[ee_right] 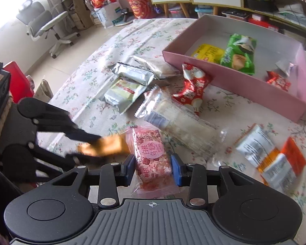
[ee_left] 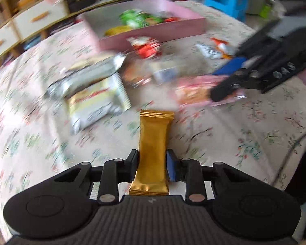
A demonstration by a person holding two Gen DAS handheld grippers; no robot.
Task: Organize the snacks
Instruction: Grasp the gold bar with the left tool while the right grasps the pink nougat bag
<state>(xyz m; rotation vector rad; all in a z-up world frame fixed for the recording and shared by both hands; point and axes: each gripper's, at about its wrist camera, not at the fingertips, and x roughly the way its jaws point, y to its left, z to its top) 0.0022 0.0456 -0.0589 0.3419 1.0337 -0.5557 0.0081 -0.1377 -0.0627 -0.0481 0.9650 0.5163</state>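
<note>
Left tool [ee_left: 152,164]: clenching a gold foil snack bar [ee_left: 152,153] between its pads, the bar pointing forward above the floral-cloth tabletop [ee_left: 224,143].
Right tool [ee_right: 153,168]: straddling a pink clear-wrapped snack packet [ee_right: 152,155] lying on the tabletop; whether the pads are pressing it I cannot tell.
Pink rectangular cardboard box [ee_right: 234,87]: sitting at the far right, holding a green packet [ee_right: 239,54], a yellow packet [ee_right: 208,53] and a small red one [ee_right: 278,81].
Loose snacks: silver foil packets [ee_right: 132,73] and a red-and-white wrapper [ee_right: 193,87] lying near the box.
</note>
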